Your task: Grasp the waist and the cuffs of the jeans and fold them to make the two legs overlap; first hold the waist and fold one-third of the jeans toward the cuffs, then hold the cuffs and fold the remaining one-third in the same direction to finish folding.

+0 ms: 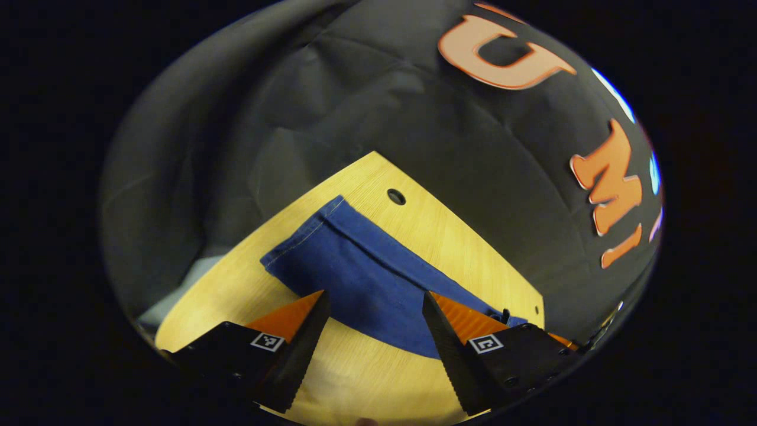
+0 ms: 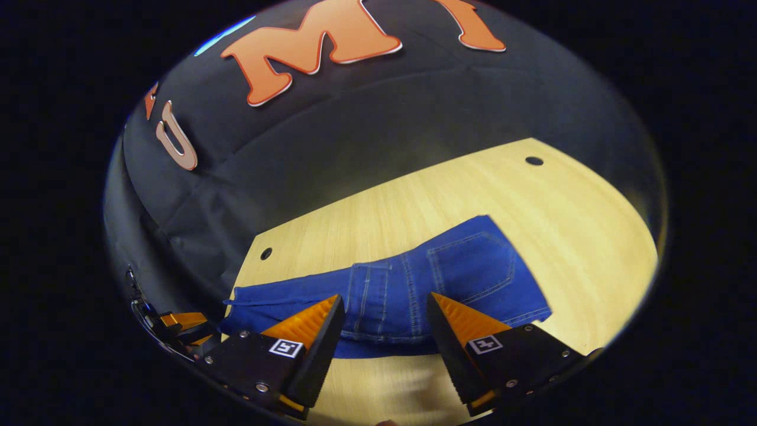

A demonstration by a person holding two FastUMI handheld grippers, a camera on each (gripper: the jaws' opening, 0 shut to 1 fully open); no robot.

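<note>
Blue jeans (image 2: 414, 284) lie flat on the wooden table (image 2: 568, 225). The waist end with a back pocket (image 2: 473, 266) points right in the right gripper view. My right gripper (image 2: 384, 307) is open, hovering over the near edge of the seat area. The leg part of the jeans (image 1: 361, 272) runs up-left to the cuff (image 1: 310, 234) in the left gripper view. There my left gripper (image 1: 375, 305) is open above the leg's near edge, with nothing between its fingers. The left gripper (image 2: 177, 324) also appears at the far left of the right gripper view.
The table (image 1: 449, 236) has round holes (image 1: 396, 196) (image 2: 534, 161) (image 2: 266, 253) near its far corners. Black cloth walls rise right behind the table's far edge. Bare wood lies to the right of the waist and in front of the jeans.
</note>
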